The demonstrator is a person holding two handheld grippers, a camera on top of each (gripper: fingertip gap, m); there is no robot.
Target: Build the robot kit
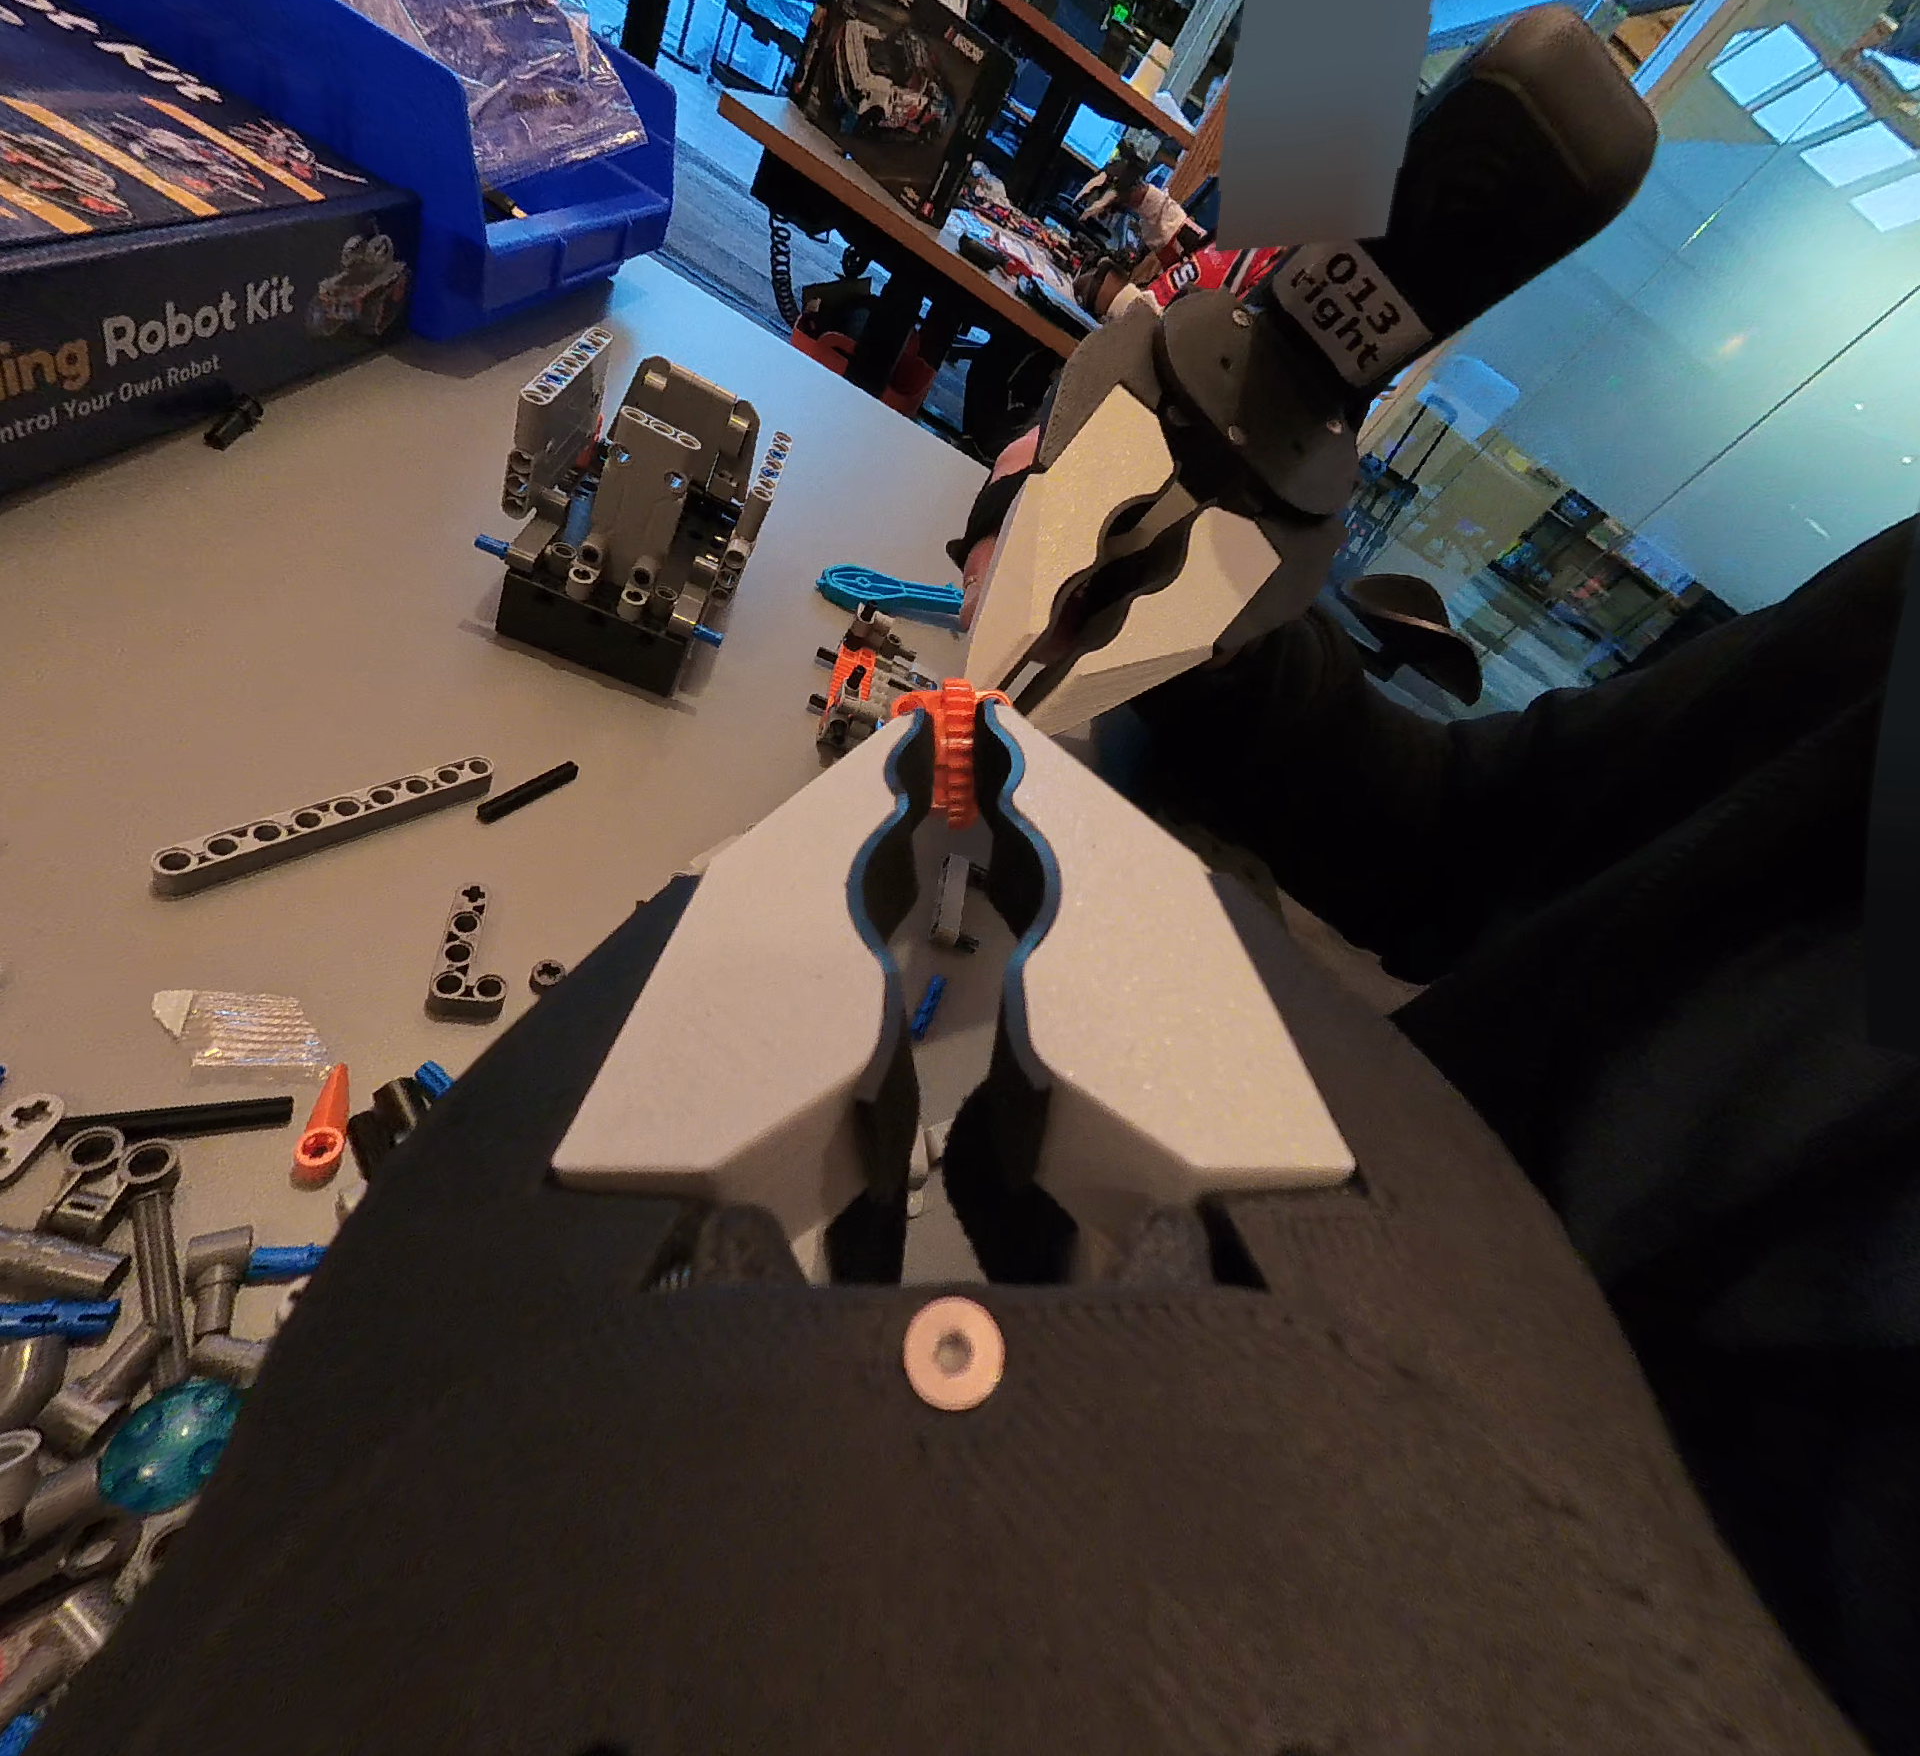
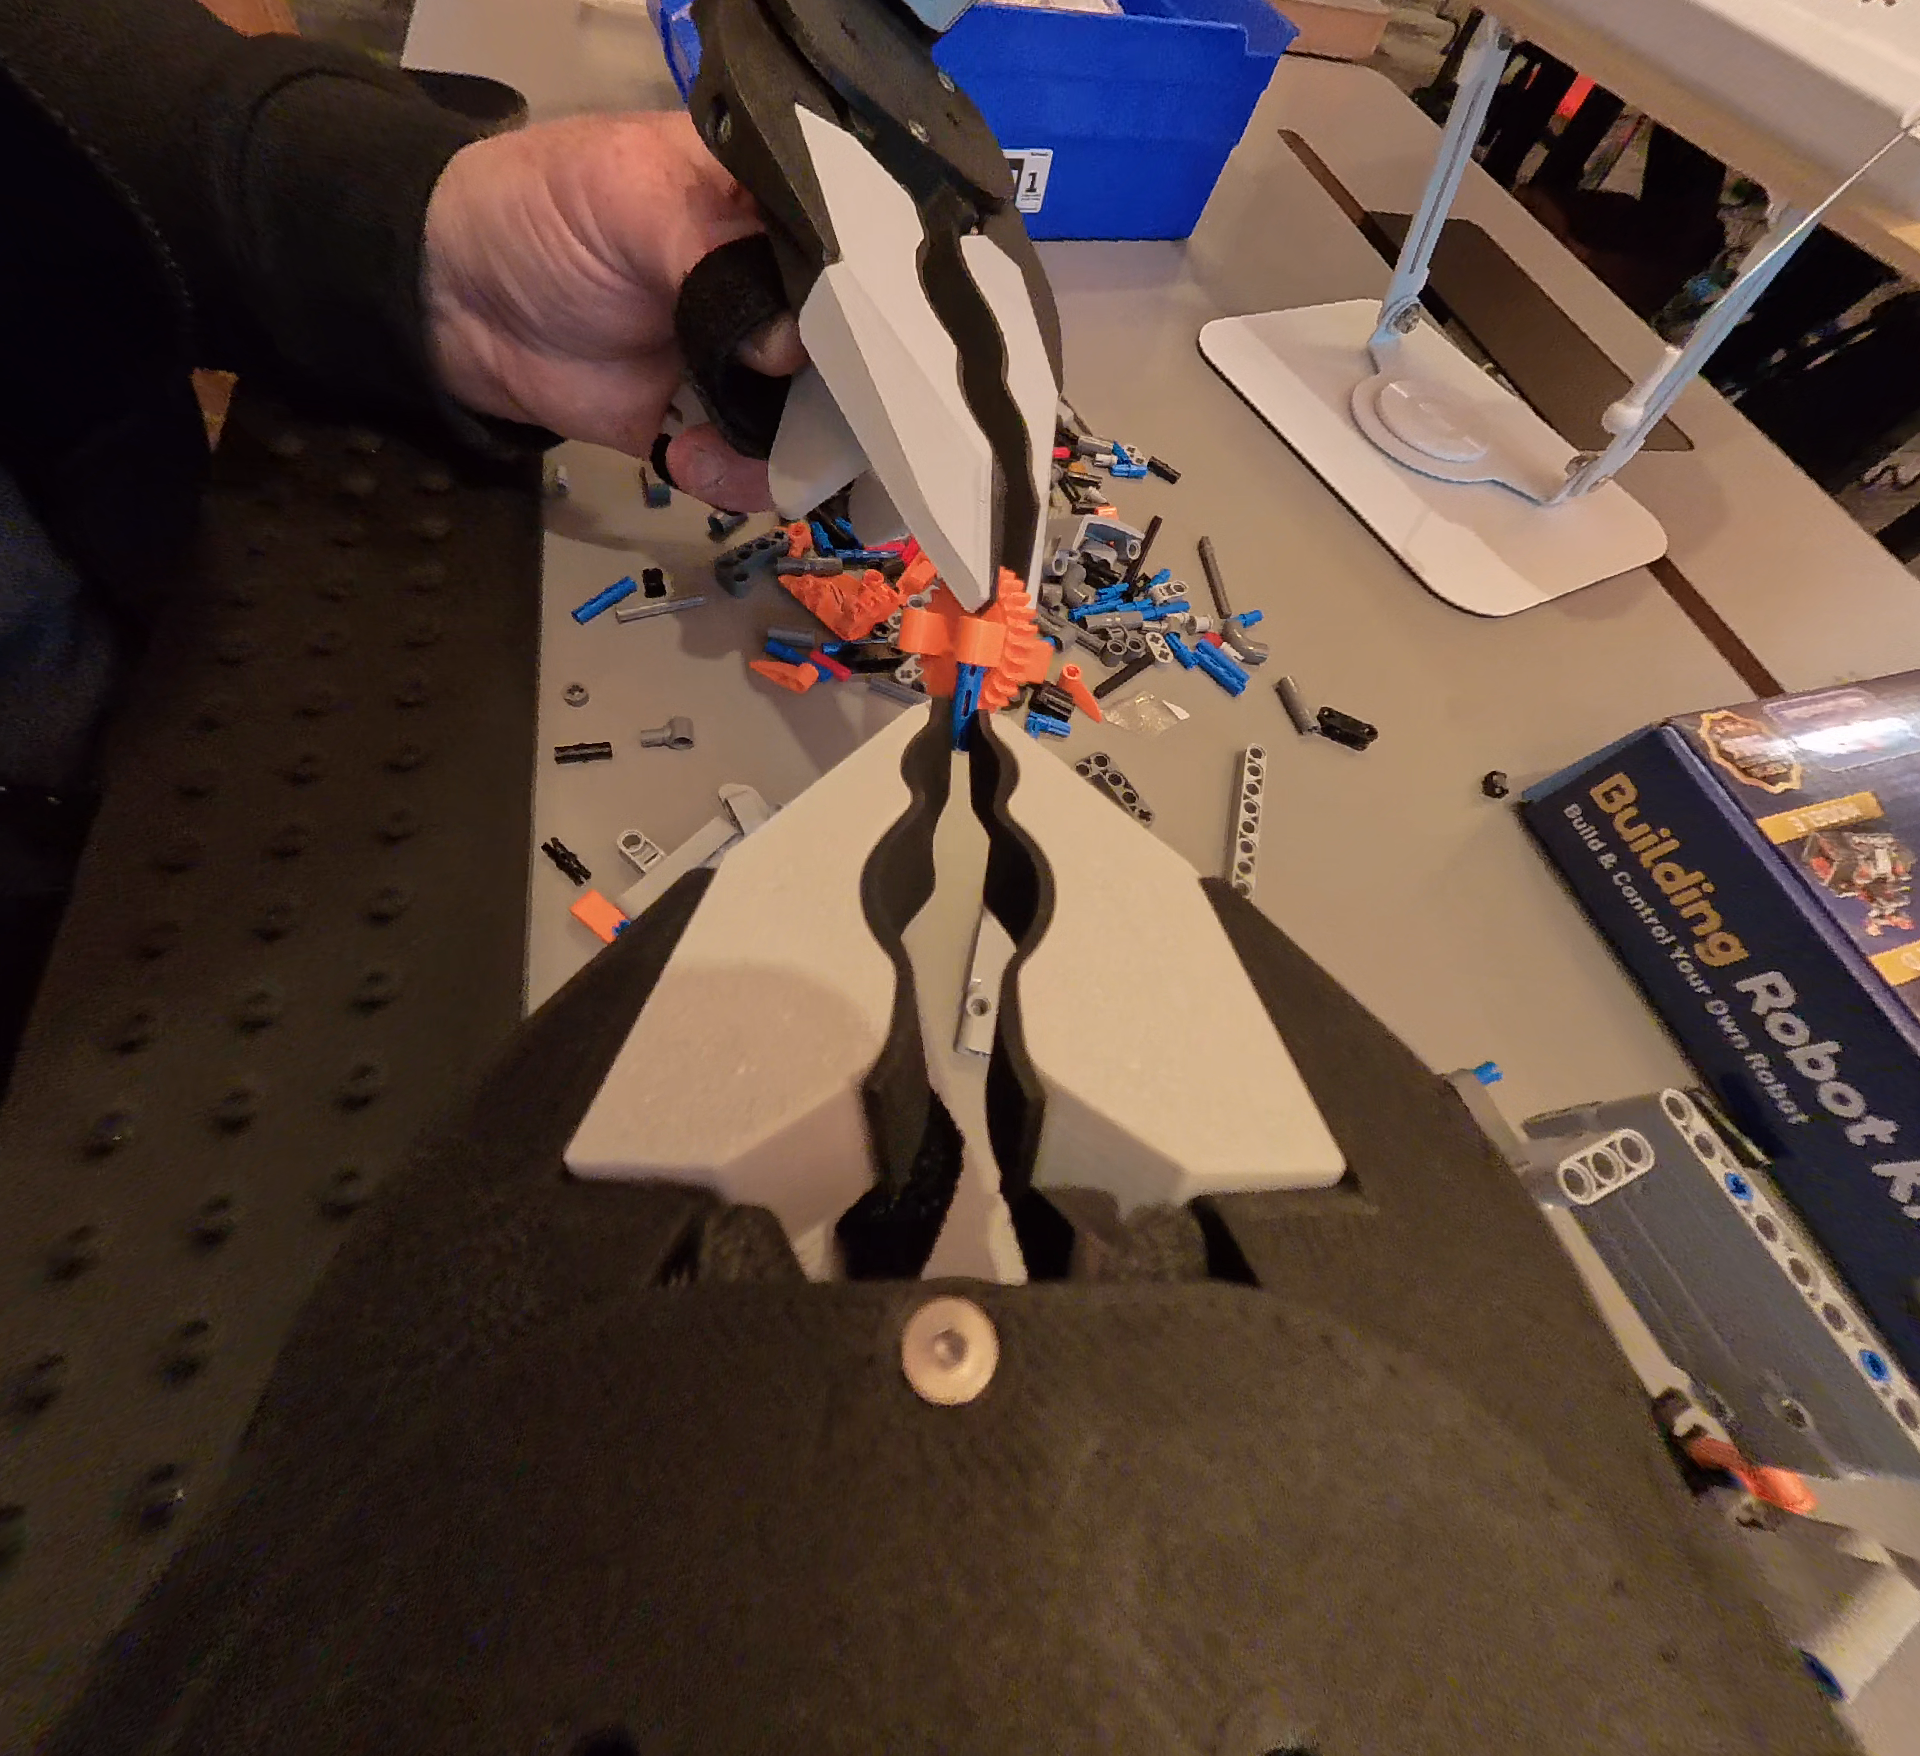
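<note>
My left gripper (image 1: pixel 951 719) is shut on an orange gear piece (image 1: pixel 954 756), held above the grey table (image 1: pixel 312 626). It shows from the other side in the right wrist view (image 2: pixel 997 600), gripping the orange gear assembly (image 2: pixel 971 641). My right gripper (image 2: pixel 961 730) is shut on a small blue pin (image 2: pixel 964 704) that sticks into the underside of that orange assembly. In the left wrist view the right gripper (image 1: pixel 1023 683) meets the left one tip to tip. A person's hand (image 2: pixel 566 293) holds the left gripper.
A grey and black brick-built model (image 1: pixel 634 527) stands on the table. Loose beams and pins lie around, with a dense pile (image 2: pixel 1101 605). A blue bin (image 2: pixel 1101 85), a dark kit box (image 2: pixel 1766 917), a white stand base (image 2: pixel 1423 449) and a black studded mat (image 2: pixel 270 771) surround the work area. The grippers are tip to tip, or close to it.
</note>
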